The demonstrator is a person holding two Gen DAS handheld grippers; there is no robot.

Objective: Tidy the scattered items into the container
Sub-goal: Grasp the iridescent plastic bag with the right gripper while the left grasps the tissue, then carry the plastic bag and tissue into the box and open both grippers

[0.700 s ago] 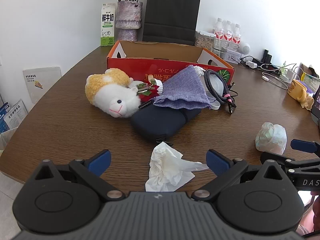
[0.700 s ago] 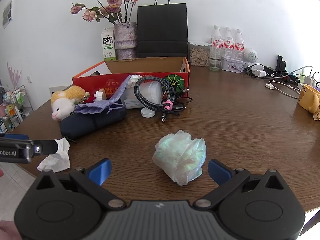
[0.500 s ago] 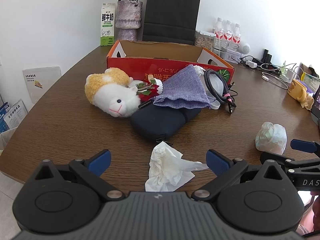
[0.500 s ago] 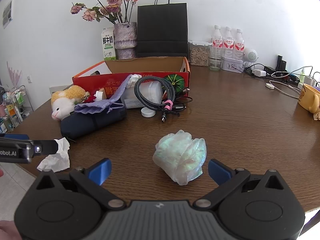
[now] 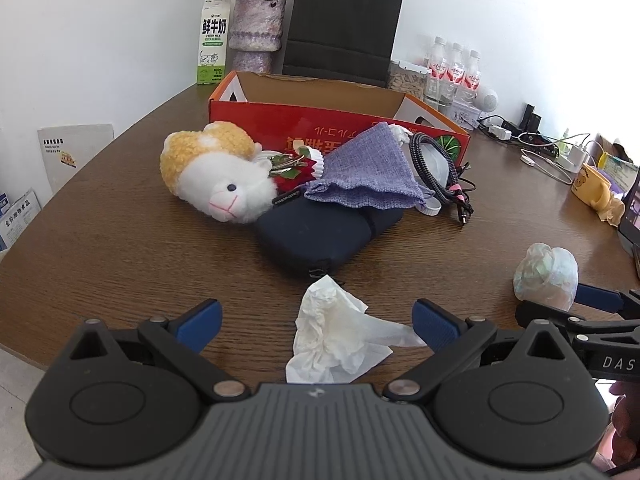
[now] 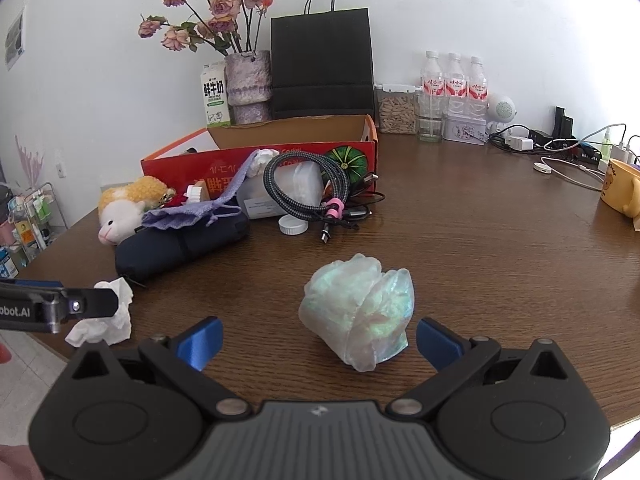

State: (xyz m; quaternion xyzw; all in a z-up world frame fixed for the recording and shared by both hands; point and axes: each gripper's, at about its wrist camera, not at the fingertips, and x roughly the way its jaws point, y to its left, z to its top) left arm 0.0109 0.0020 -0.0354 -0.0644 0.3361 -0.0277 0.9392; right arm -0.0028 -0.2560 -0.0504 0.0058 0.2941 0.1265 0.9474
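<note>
A crumpled white tissue (image 5: 340,336) lies between the wide-apart fingers of my left gripper (image 5: 316,326), which is open and not pressing it. My right gripper (image 6: 318,344) is open too, with a crumpled iridescent plastic wad (image 6: 358,312) lying between its blue pads untouched. Further back stands the open red cardboard box (image 5: 340,120). In front of it lie a plush sheep (image 5: 216,176), a purple knit pouch (image 5: 368,172), a dark navy case (image 5: 320,236), a coiled braided cable (image 6: 304,184) and a white cap (image 6: 293,225).
Behind the box stand a milk carton (image 5: 214,42), a vase of dried roses (image 6: 246,76) and a black paper bag (image 6: 322,64). Water bottles (image 6: 454,80), chargers and cables (image 6: 560,148) and a yellow mug (image 6: 620,188) line the far right. The table edge runs close on the left.
</note>
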